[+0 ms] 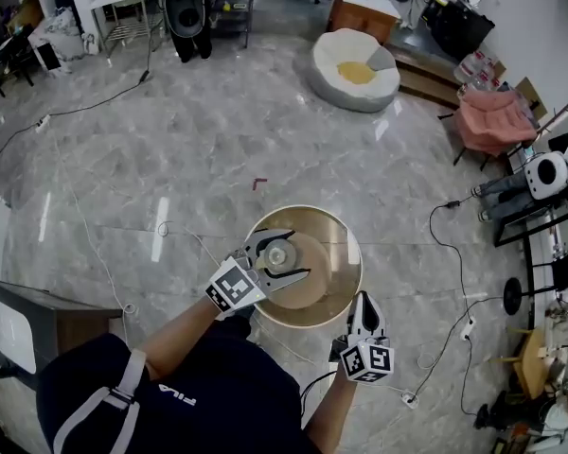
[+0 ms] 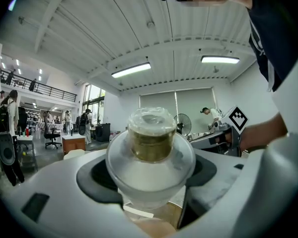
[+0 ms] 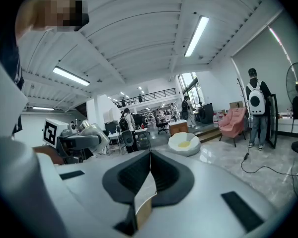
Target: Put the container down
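A clear lidded container [image 1: 277, 255] with a brownish filling hangs over the round wooden table [image 1: 333, 244]. My left gripper [image 1: 286, 257] is shut on it. In the left gripper view the container [image 2: 152, 145] fills the space between the grey fingers [image 2: 64, 182], its lid pointing away from the camera. My right gripper [image 1: 363, 301] is at the table's near right rim, shut, with nothing held. In the right gripper view its jaws meet [image 3: 150, 175], and a sliver of the table [image 3: 143, 207] shows below the seam. The left gripper [image 3: 74, 142] shows at the left of that view.
The table stands on a marble floor with cables [image 1: 459, 282] running across it. A white beanbag [image 1: 355, 69] and a pink chair [image 1: 492, 121] are far off. A grey cabinet [image 1: 19, 324] is at my left, and stands and equipment [image 1: 540, 291] line the right.
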Demonstrator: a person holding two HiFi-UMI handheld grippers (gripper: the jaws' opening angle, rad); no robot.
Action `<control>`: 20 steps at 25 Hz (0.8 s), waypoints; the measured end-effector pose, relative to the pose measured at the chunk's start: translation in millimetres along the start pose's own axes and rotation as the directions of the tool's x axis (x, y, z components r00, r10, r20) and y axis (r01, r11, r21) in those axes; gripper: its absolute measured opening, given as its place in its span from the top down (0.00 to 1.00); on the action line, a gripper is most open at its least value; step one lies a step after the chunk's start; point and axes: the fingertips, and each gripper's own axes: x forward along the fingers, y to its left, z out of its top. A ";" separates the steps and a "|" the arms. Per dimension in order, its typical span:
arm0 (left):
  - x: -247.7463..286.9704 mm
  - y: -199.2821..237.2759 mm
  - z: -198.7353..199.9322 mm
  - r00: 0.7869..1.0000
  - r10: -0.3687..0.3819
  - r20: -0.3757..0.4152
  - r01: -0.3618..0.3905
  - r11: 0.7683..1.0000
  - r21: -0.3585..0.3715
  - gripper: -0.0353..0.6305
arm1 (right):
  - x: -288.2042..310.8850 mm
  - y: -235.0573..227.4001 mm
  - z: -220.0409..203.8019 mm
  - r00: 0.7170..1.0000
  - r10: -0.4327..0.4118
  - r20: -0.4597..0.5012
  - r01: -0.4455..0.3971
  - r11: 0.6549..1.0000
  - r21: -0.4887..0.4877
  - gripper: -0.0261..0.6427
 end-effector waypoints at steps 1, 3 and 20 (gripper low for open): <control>4.9 10.4 -1.0 1.000 -0.008 0.000 0.008 1.000 0.001 0.42 | 10.9 -0.7 3.3 1.000 -0.004 0.008 0.004 1.000 0.011 0.92; 12.9 28.9 -3.1 1.000 -0.026 0.002 0.026 1.000 -0.005 0.42 | 28.6 -2.3 9.6 1.000 -0.019 0.023 0.018 0.999 0.029 0.92; 81.1 54.8 -0.9 0.999 -0.040 -0.002 0.040 0.999 -0.025 0.42 | 67.9 -55.3 48.3 0.999 -0.022 0.036 0.022 1.000 -0.010 0.92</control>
